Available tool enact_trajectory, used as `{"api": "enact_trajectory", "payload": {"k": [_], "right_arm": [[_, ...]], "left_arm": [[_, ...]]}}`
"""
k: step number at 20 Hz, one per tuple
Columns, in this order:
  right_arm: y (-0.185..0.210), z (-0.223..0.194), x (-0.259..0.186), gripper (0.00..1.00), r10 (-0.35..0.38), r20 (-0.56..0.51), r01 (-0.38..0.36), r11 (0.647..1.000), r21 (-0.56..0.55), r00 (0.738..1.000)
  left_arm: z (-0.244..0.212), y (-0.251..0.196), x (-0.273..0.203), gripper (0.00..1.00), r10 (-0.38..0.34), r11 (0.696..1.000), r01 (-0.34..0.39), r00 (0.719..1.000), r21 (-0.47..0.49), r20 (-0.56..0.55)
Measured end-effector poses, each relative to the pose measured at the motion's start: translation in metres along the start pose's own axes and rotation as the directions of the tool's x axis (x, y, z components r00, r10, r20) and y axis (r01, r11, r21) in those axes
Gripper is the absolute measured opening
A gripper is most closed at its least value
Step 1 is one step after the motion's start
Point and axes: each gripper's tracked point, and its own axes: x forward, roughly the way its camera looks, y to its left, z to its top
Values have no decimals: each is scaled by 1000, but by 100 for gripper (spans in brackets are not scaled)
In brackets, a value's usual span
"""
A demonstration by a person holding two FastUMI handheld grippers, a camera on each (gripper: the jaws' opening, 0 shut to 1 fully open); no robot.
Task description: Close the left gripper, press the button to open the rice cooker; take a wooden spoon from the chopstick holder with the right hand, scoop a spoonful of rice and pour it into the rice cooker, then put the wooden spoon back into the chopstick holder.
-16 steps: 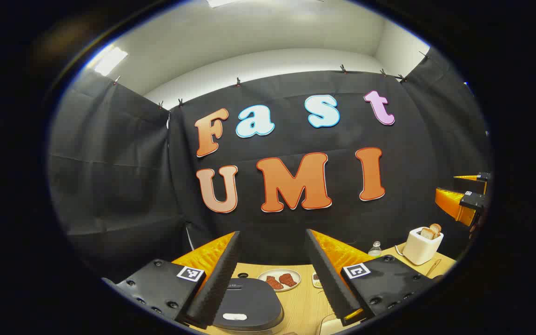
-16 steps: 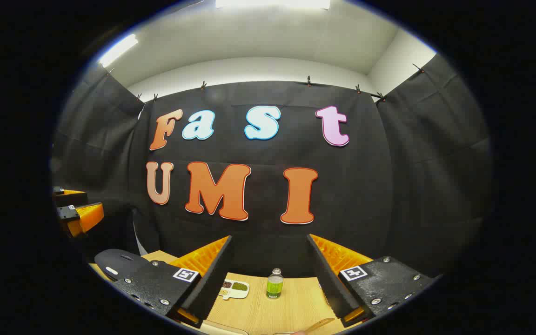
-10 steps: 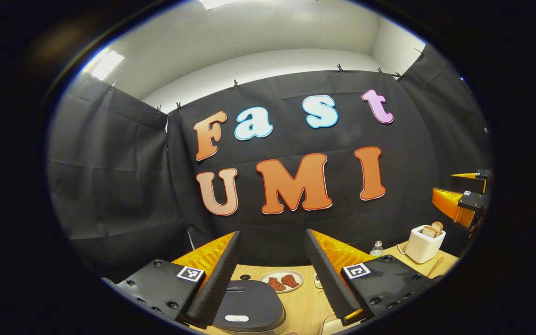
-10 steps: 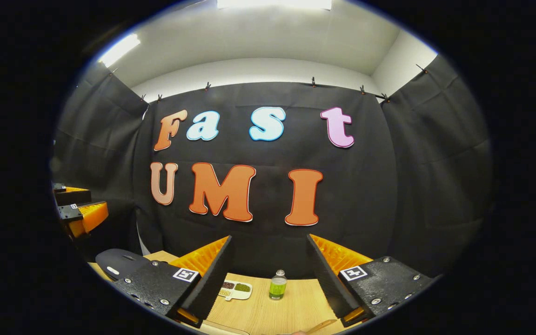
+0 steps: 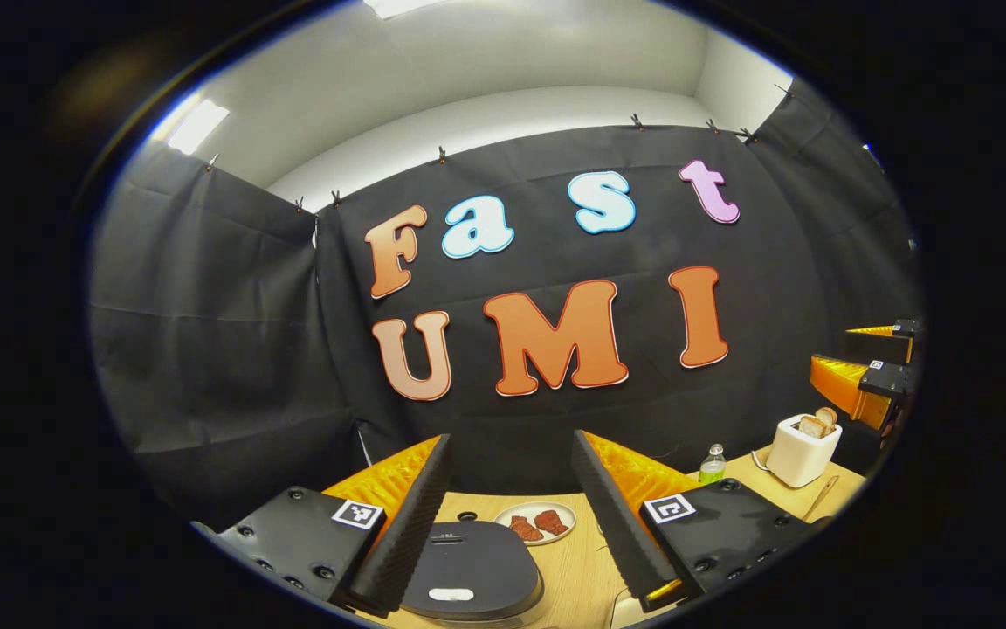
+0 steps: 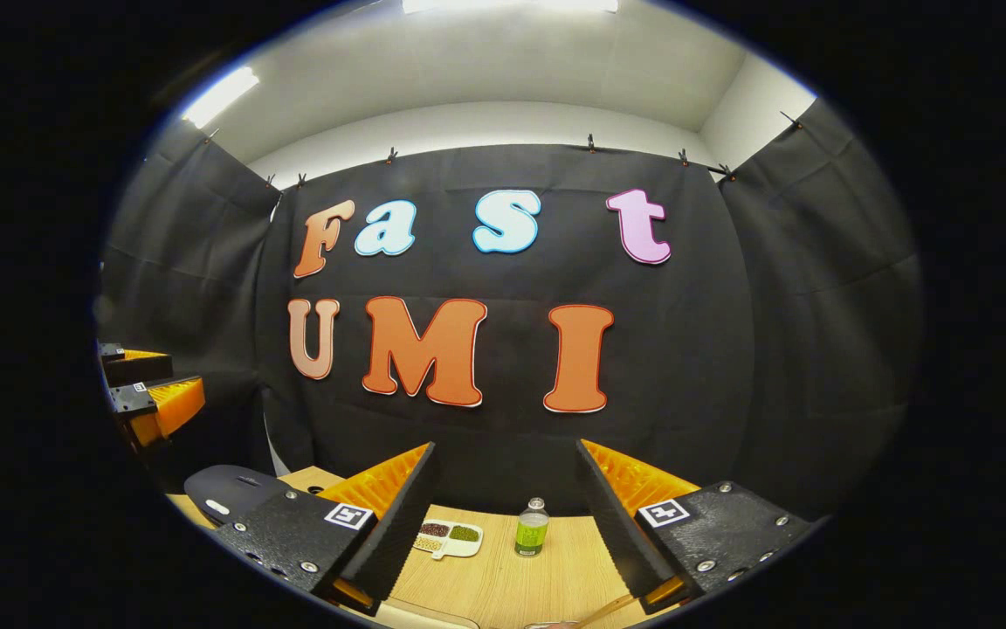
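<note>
The dark grey rice cooker (image 5: 471, 572) sits shut on the wooden table, its white button (image 5: 451, 595) near the bottom of the left gripper view. My left gripper (image 5: 510, 450) hovers above and in front of it, open and holding nothing. The cooker's lid (image 6: 228, 491) also appears at lower left in the right gripper view. My right gripper (image 6: 507, 456) is open and holds nothing, raised over the table. A wooden spoon's handle (image 6: 605, 607) pokes up at the bottom edge of that view. The other gripper shows far off at each view's side.
A plate with reddish food (image 5: 540, 521) lies behind the cooker. A white toaster with bread (image 5: 804, 449) and a green bottle (image 5: 712, 465) stand at the right. A small white dish of beans (image 6: 451, 538) sits by the green bottle (image 6: 532, 528).
Both cameras have tilted slightly downward, so more of the table and the rice cooker lid shows. Both grippers stay open.
</note>
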Motion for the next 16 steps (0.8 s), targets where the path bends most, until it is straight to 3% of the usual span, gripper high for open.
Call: {"api": "enact_trajectory", "payload": {"k": [3,8,11,13,15,16], "right_arm": [[-5,-5,1,95,-11,-11,11,1000,-5,1000],[-15,-18,-1,95,-39,-43,39,999,-1,998],[-26,-28,-3,95,-65,-75,64,998,-7,995],[-35,-31,-6,95,-89,-84,88,996,-11,993],[-45,-34,-8,95,-118,-91,117,993,-15,989],[-49,-38,-10,95,-129,-99,128,992,-18,987]], "left_arm": [[1,3,4,88,2,1000,-2,1000,18,2],[-2,19,12,12,49,998,-47,998,52,-36],[-24,31,31,4,60,998,-61,987,2,-150],[-51,44,39,5,66,996,-79,955,-35,-290],[-81,55,44,4,53,994,-93,893,-66,-447],[-104,64,41,5,61,991,-117,835,-68,-547]]}}
